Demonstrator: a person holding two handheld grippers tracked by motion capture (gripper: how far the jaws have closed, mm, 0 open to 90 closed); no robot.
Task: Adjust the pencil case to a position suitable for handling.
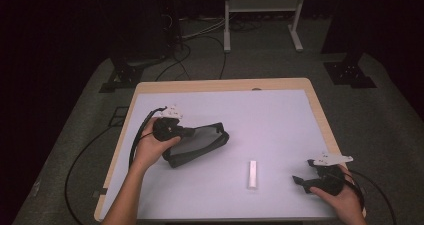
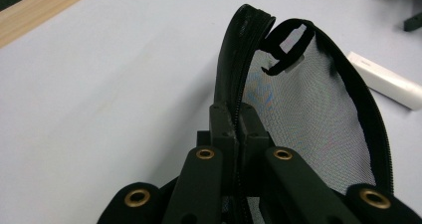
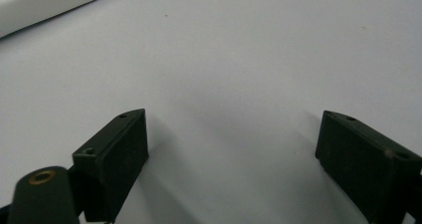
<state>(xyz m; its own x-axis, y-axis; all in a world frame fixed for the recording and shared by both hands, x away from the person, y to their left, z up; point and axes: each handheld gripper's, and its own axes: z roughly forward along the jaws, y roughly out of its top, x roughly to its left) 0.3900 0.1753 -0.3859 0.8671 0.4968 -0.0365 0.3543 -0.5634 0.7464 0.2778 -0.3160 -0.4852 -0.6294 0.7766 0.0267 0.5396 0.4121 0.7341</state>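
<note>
A black mesh zip pouch (image 1: pixel 197 144) lies left of the table's middle, its mouth gaping. My left gripper (image 1: pixel 186 132) is shut on the pouch's upper zip edge (image 2: pixel 234 84), holding that edge up off the mat; the mesh wall (image 2: pixel 308 119) curves off to the right. A small white bar-shaped object (image 1: pixel 253 174) lies flat on the mat between the two hands, and it appears as the white bar (image 2: pixel 385 79) beyond the pouch and at the top left corner (image 3: pixel 45 2). My right gripper (image 1: pixel 301 173) sits low at the front right, open, with bare mat between its fingers (image 3: pixel 117 149).
A pale lilac mat (image 1: pixel 270 120) covers the wooden table (image 1: pixel 220 85). Beyond the table are dark floor, cables, black stand bases (image 1: pixel 350 72) and a white frame (image 1: pixel 262 15). My right gripper's jaw tips show far off as black tips (image 2: pixel 398 5).
</note>
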